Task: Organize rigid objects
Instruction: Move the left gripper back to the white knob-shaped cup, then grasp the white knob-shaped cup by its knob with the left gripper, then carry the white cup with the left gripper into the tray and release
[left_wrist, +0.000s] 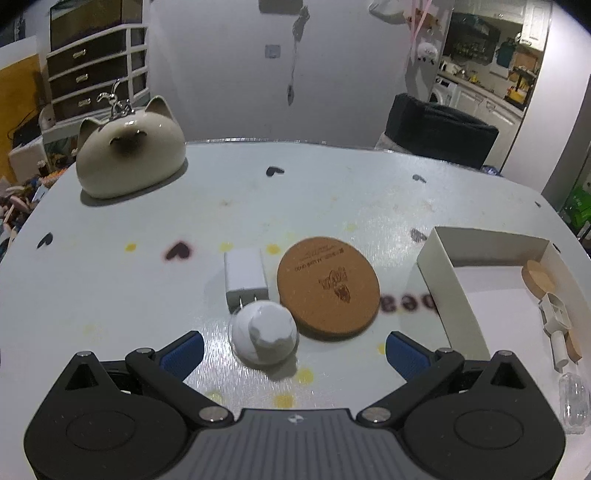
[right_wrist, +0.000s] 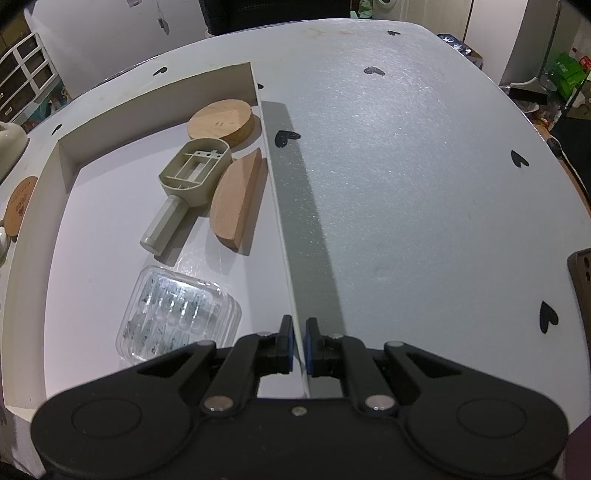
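Left gripper spread wide over table, nothing between pads. Small white knob-shaped piece lies between blue fingertips, not touched. White charger just beyond it, cork coaster to right. Right gripper pinched tight on near wall of white box. Inside box: wood disc, beige plastic scoop, half-round wood block, clear plastic case.

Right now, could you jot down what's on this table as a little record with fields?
Box: white, open-topped, right claw shut on its wall
Inside box: round wooden disc, beige plastic scoop, half-round wooden piece, clear plastic case
Still on table: cork coaster, white charger, white knob
Left claw: open, by the knob
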